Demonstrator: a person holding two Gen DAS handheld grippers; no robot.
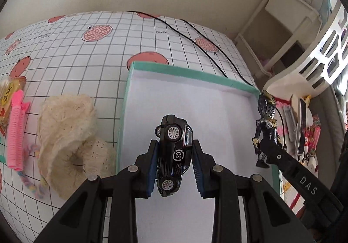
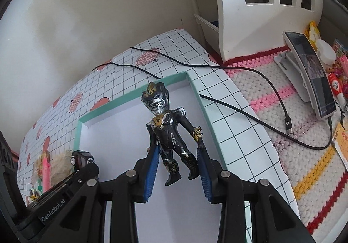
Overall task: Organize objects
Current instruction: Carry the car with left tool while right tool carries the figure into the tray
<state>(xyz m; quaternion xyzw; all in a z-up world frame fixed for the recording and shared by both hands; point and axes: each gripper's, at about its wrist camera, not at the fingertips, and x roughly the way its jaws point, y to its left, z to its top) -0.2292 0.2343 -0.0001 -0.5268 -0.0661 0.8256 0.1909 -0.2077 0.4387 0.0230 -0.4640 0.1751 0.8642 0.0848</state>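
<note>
Toys hung over the shallow box (image 1: 152,73) with its teal rim and white floor, which lay on a checked cloth (image 1: 65,51) printed with pink fruit. Farthest left on that cloth, in the left wrist view, lay a pink ribbed hair clip (image 1: 15,129) beside a yellow packet (image 1: 8,92), then a crumpled cream lace piece (image 1: 65,132) whose edge lay just beside the box's left wall. Next came the left gripper (image 1: 174,151), its blue pads pressed nearly together on a black toy car (image 1: 173,151) turned on end, wheels showing, above the bare white floor. Two black cables (image 1: 195,40) ran across the cloth behind the box and along its far corner. Right of the car, the right gripper (image 2: 177,156) held a black, silver and gold action figure (image 2: 169,132) by its hips and legs, jaws partly apart around it, head up, over the box's right half. Beyond the right wall lay a crocheted mat (image 2: 282,101), a phone on a white stand (image 2: 308,73), and a white shelf unit (image 2: 261,14).
</note>
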